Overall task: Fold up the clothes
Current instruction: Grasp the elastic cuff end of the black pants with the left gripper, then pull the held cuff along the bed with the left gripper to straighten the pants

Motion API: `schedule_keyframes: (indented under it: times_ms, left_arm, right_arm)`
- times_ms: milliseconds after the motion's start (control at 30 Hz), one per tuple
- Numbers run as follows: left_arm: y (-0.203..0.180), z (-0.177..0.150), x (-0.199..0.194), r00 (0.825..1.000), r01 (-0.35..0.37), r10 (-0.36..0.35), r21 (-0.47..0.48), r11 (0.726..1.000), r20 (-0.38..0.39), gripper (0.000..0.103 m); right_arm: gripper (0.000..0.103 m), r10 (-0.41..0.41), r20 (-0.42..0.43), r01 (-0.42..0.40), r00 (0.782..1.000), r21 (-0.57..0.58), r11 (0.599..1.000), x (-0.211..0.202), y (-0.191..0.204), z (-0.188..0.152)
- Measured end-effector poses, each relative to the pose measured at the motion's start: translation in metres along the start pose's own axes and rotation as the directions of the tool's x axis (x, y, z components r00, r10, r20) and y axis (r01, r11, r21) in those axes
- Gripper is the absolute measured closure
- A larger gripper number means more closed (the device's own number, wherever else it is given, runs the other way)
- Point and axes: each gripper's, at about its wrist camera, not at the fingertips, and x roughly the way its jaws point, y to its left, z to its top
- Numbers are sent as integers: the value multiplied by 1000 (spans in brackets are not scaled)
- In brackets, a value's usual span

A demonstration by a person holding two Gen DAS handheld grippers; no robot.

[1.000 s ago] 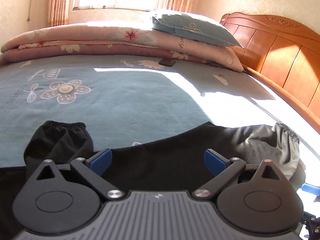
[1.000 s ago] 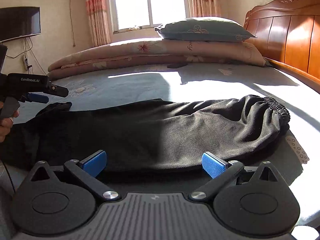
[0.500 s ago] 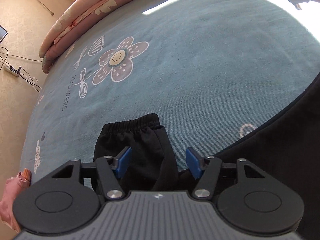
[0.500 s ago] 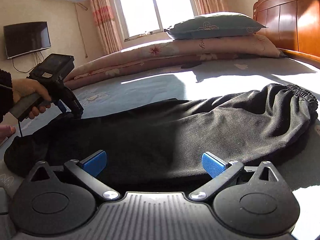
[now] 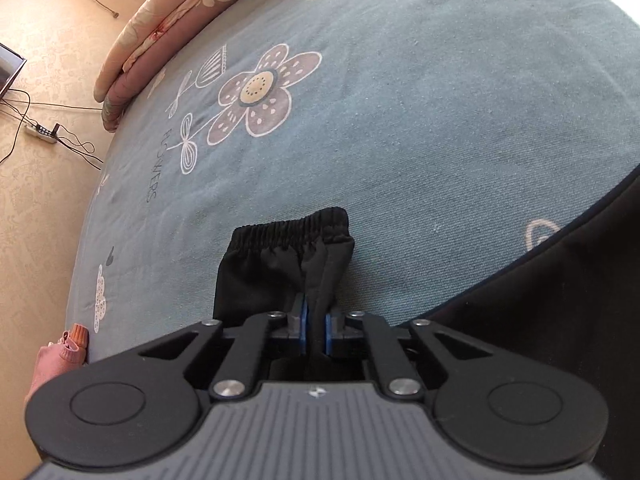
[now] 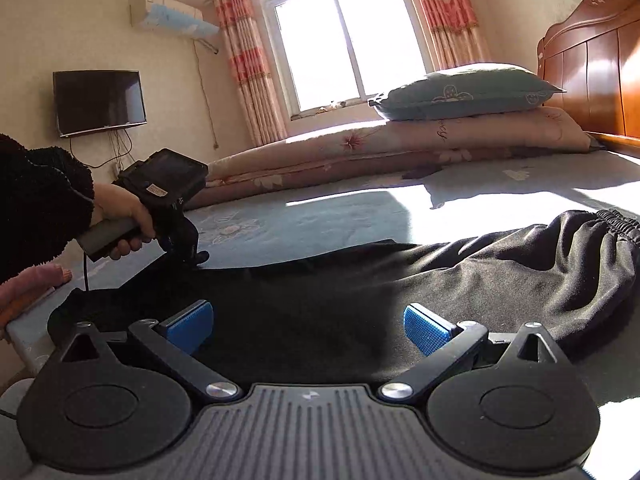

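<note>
Black trousers [image 6: 400, 280] lie stretched across the blue flowered bed sheet [image 5: 400, 120], waistband toward the wooden headboard [image 6: 592, 64] at three o'clock, leg cuff [image 5: 288, 232] at nine o'clock near the bed's edge. The left claw [image 5: 315, 330] points steeply down and has just closed; its blue pads now pinch a fold of fabric just behind that cuff. The right claw [image 6: 306, 328] hangs low over the trousers' middle, its blue pads standing wide apart, nothing between them. A pillow [image 6: 464, 92] rests on folded quilts at one o'clock.

text: "FLOWERS" | on: bedsheet [image 5: 400, 128], beside the printed flower [image 5: 260, 92] | other text: unreadable
</note>
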Motion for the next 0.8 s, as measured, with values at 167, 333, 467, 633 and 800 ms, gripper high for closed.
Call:
schedule_keyframes:
  times_ms: [167, 333, 467, 633, 800]
  left_arm:
    - [27, -13, -15, 998, 36, -34, -52, 998, 50, 97]
    - [59, -34, -30, 993, 86, -76, -107, 991, 93, 97]
    - [87, -57, -39, 987, 115, -97, -146, 983, 127, 97]
    - [123, -92, -44, 983, 138, -107, -210, 968, 152, 97]
    - [159, -142, -38, 981, 158, -111, -311, 937, 161, 97]
  right_arm:
    - [0, 11, 1, -11, 1000, -73, 997, -5, 24, 2]
    - [0, 6, -9, -7, 1000, -91, 996, -10, 39, 4]
    - [0, -5, -11, 3, 1000, -118, 993, -13, 51, 7]
    - [0, 1, -15, -3, 1000, -137, 991, -18, 65, 11]
    - [0, 3, -27, -8, 1000, -187, 982, -19, 80, 12]
